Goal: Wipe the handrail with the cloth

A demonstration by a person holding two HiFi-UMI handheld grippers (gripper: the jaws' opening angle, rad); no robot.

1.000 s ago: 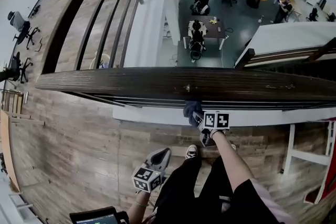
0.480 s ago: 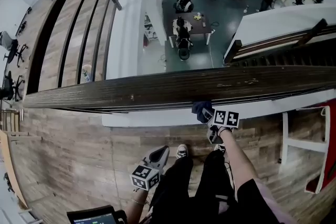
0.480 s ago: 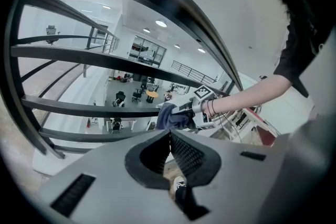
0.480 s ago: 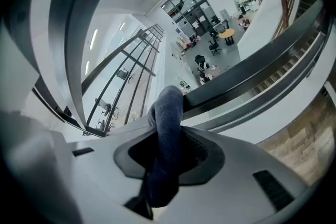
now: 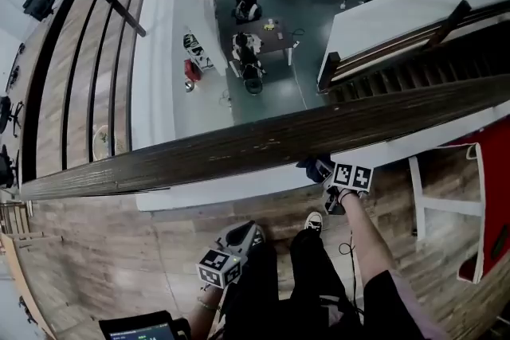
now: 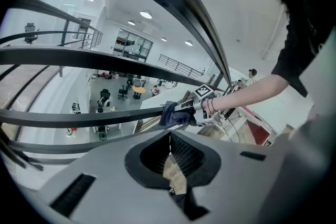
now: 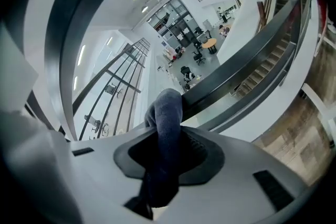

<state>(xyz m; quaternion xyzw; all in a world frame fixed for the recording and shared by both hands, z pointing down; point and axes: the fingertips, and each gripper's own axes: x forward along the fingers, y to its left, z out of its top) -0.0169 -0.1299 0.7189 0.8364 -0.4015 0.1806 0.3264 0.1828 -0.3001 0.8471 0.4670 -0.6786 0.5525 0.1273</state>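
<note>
A dark wooden handrail [image 5: 239,146] runs across the head view from lower left to upper right. My right gripper [image 5: 323,173] is shut on a dark blue cloth [image 5: 314,166], which presses against the rail's near underside. In the right gripper view the cloth [image 7: 167,128] bulges out between the jaws toward a dark rail [image 7: 236,68]. My left gripper [image 5: 244,234] hangs low by the person's legs, away from the rail, jaws shut with nothing between them [image 6: 169,150]. From the left gripper view the cloth [image 6: 171,113] shows on a lower bar.
Beyond the rail is a drop to a lower floor with desks and chairs [image 5: 255,36]. Thin metal bars [image 5: 239,171] run under the handrail. A staircase [image 5: 398,76] descends at the right. A white frame [image 5: 442,207] stands on the wooden floor at right. A tablet [image 5: 139,328] sits at bottom left.
The view has swung so the handrail now tilts up to the right. The right gripper and cloth have slid rightward along the rail. The left gripper has stayed low.
</note>
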